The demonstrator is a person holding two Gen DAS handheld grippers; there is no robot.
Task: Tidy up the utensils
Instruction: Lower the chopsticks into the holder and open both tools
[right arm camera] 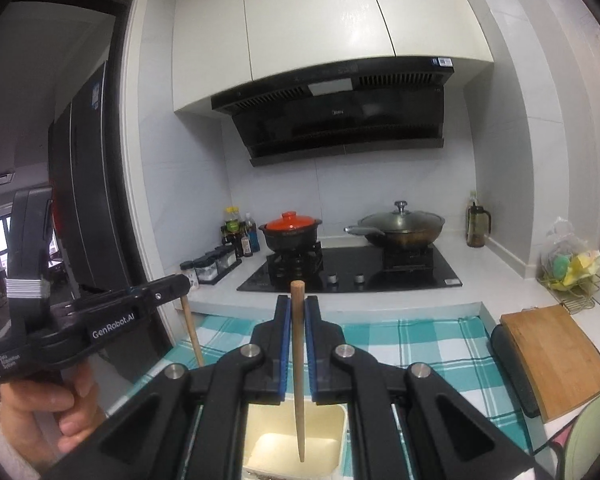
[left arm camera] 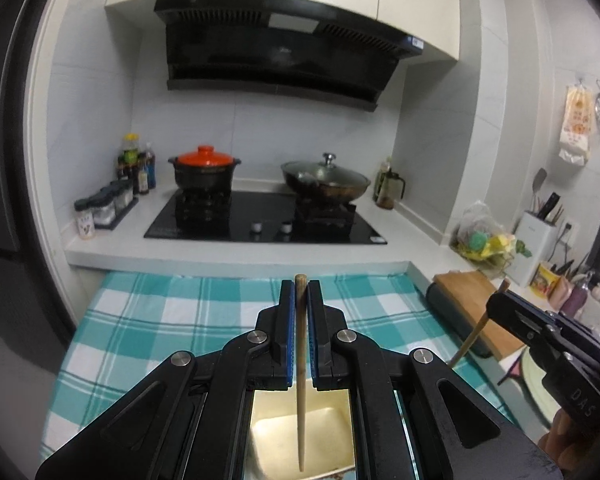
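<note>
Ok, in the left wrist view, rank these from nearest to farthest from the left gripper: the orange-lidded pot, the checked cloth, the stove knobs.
1. Checked cloth, directly below and ahead of the left gripper, which is shut on a chopstick.
2. Stove knobs, front edge of the cooktop, straight ahead.
3. Orange-lidded pot, back left burner.

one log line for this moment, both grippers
left gripper: shut on chopstick | right gripper: shut on chopstick | both over cream tray

Matt wooden chopstick (left arm camera: 301, 360), checked cloth (left arm camera: 160, 320), glossy black glass hob (left arm camera: 260, 216)
</note>
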